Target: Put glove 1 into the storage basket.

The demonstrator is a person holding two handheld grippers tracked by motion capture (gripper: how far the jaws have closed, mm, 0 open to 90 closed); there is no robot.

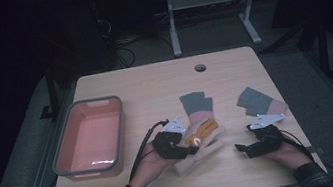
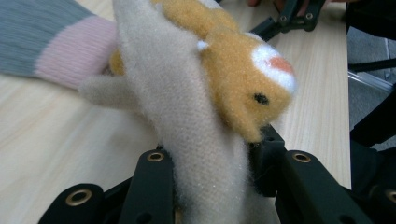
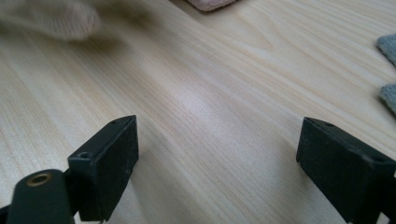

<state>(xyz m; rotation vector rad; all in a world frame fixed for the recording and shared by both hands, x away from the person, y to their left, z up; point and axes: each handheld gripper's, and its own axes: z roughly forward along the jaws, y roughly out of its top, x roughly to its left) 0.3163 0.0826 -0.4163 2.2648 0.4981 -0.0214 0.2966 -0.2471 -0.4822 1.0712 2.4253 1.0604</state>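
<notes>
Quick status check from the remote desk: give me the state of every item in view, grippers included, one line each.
left gripper: shut on the cream glove's cuff
cream glove: gripped, its orange animal face up
right gripper: open, nothing between the jaws, over bare table
pink bin: upright, empty
grey-pink glove by the cream one: lying flat, untouched
grey-pink glove at the right: lying flat, untouched
</notes>
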